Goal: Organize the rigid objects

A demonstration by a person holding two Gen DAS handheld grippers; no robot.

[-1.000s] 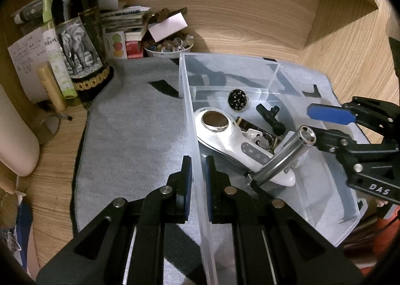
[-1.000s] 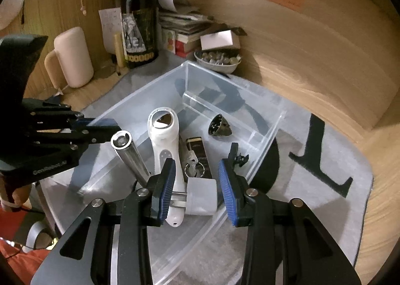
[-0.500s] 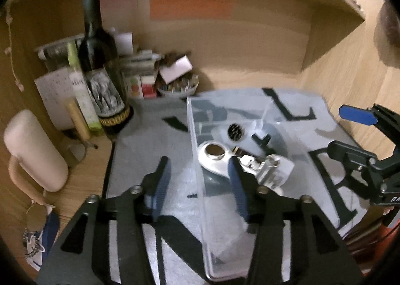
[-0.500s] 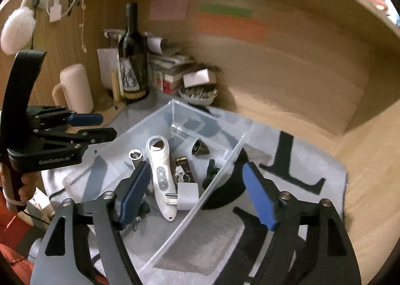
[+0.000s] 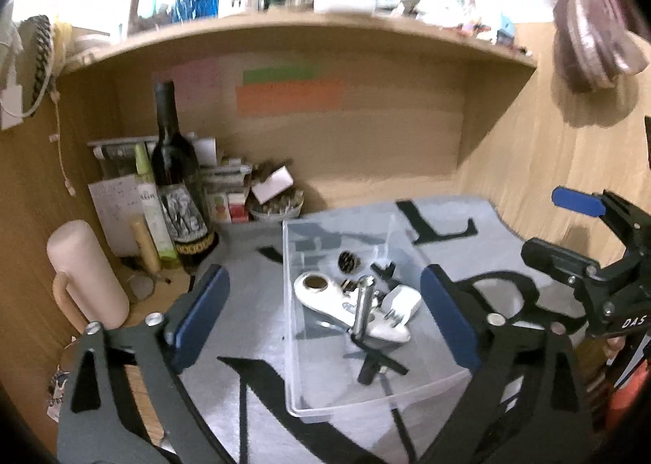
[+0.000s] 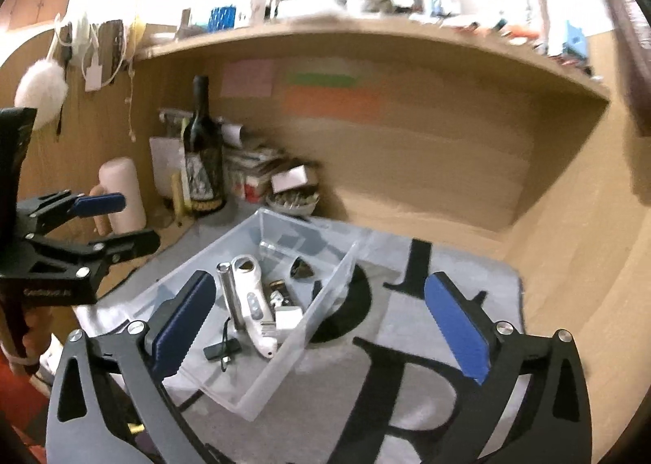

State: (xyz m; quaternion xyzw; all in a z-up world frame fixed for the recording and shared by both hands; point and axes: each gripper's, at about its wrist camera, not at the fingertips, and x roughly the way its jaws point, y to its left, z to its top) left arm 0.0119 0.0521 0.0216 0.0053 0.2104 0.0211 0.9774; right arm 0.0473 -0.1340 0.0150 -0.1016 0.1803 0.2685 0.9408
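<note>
left gripper point(image 5: 325, 325): your jaws had just been opening and stood spread wide, nothing between the pads, hanging clear above the bin.
right gripper point(image 6: 321, 325): same for you here, jaws had just been opening, released, empty, well above the bin.
bin point(image 5: 293, 342): clear plastic, sat on the grey mat point(image 5: 252, 321), open top, thin divider wall toward its far end.
bin vs fingers: in both wrist views it showed between your blue pads point(image 5: 201, 317) but lay below them, no contact.
silver tube point(image 5: 362, 309): lay in the bin's near section, leaning across the white handheld device point(image 5: 325, 297).
white adapter point(image 5: 400, 301): just beside the device, touching the pile.
black small parts point(image 5: 372, 368): near end of the bin floor, by the tube's base; exact kind too small to tell.
round dark piece point(image 5: 349, 260): farther back in the bin, near the divider.
surface: grey mat with big black letters, on a wooden desk point(image 6: 569, 301).
room: wooden alcove under a cluttered shelf point(image 5: 309, 33); wine bottle point(image 5: 175, 187), paper stacks and a small bowl point(image 5: 276, 210) in the back left corner; pink mug point(image 5: 87, 277) at left; coloured notes point(image 5: 285, 92) on the back wall.
</note>
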